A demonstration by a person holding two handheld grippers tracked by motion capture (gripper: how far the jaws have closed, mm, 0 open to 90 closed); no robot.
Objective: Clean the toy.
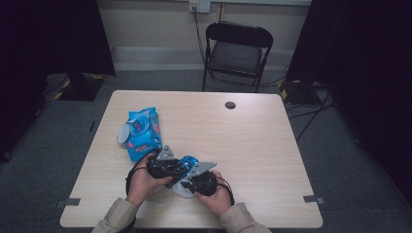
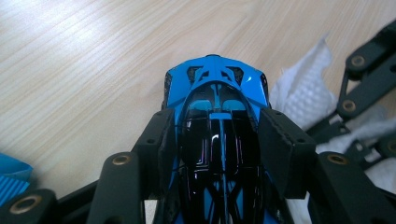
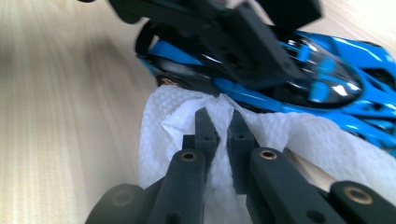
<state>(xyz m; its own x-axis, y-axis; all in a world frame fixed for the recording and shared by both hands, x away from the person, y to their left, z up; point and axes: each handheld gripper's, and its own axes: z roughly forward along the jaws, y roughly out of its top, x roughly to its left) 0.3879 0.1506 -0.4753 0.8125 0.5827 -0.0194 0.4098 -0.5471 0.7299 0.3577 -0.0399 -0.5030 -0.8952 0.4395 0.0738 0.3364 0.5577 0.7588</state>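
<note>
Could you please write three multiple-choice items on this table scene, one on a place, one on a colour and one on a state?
1. Where does the wet-wipe pack lie on the table?
A. beyond the person's left hand, toward the left edge
B. at the right edge
C. on the chair

2. What colour is the toy car?
A. red
B. blue and black
C. yellow

3. What are the right tongs doing?
A. standing wide open over bare wood
B. gripping the toy car
C. pinching the white wipe against the car's side

Answers:
1. A, the high view shows the pack up and left of the left hand.
2. B, the left gripper view shows a blue body with a glossy black roof, clamped by the left tongs.
3. C, the right gripper view shows the jaws nearly together on the wipe.
</note>
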